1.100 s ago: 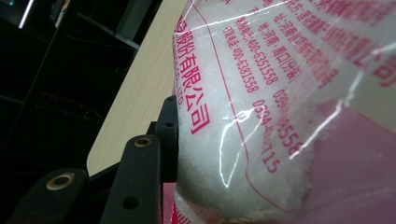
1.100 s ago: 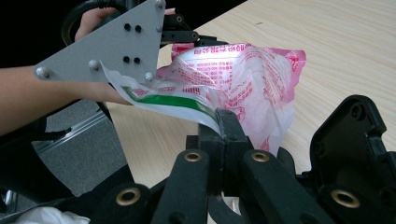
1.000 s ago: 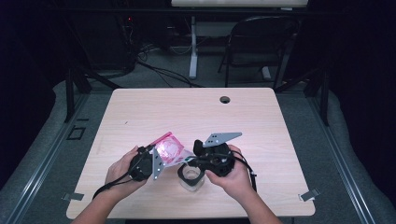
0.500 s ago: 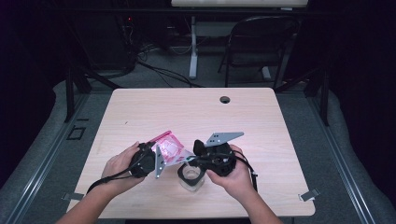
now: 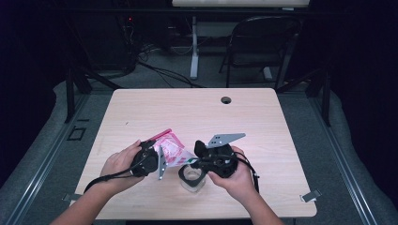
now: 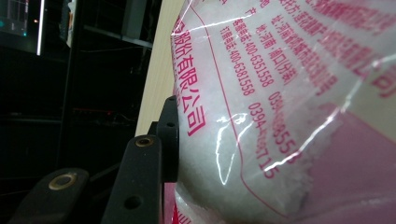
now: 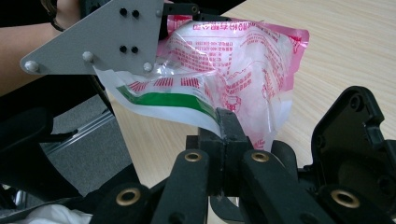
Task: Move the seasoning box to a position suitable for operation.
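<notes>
A plastic bag (image 5: 172, 149) printed in pink, with white grains inside, hangs just above the table between both grippers. My left gripper (image 5: 161, 158) grips its body from the left; in the left gripper view one black finger (image 6: 167, 135) presses into the bulging bag (image 6: 280, 93). My right gripper (image 5: 195, 162) is shut on the bag's clear lower edge, and in the right gripper view its jaws (image 7: 224, 125) meet on the film below a green stripe of the bag (image 7: 233, 60). A small clear jar (image 5: 192, 178) stands under the bag.
The wooden table (image 5: 197, 112) has a round cable hole (image 5: 226, 100) near its far edge. A dark folding chair (image 5: 263, 47) and cables stand behind it. The left gripper's grey plate (image 7: 98, 37) lies close above the bag in the right gripper view.
The left hand with the bag has shifted very slightly. The right gripper has kept still, shut on the bag's edge.
</notes>
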A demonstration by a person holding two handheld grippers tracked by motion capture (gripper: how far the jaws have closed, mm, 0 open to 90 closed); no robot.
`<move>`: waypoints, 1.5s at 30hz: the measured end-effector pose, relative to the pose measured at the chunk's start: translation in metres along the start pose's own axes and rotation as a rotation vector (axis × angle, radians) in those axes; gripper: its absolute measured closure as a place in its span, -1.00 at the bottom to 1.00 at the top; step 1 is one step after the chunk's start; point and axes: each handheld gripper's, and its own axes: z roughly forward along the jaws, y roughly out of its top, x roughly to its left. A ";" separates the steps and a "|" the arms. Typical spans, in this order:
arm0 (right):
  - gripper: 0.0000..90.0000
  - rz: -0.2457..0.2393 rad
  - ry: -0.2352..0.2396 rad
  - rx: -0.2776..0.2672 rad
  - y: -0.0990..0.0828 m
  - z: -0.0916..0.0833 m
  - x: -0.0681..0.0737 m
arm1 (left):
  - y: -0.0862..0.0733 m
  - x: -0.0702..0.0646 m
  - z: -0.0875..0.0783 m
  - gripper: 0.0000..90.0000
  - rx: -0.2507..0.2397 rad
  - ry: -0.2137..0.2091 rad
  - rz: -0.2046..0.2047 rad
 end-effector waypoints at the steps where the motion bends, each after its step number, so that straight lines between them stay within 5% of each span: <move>1: 1.00 0.000 0.000 0.000 0.000 0.000 0.000 | 0.000 0.000 0.000 0.42 0.001 0.003 0.005; 22: 1.00 0.015 0.005 0.006 -0.004 -0.001 -0.003 | 0.008 0.000 -0.006 0.45 0.026 0.088 0.111; 45: 1.00 0.025 0.003 0.015 -0.006 0.001 -0.006 | 0.010 -0.003 -0.006 0.46 0.034 0.118 0.157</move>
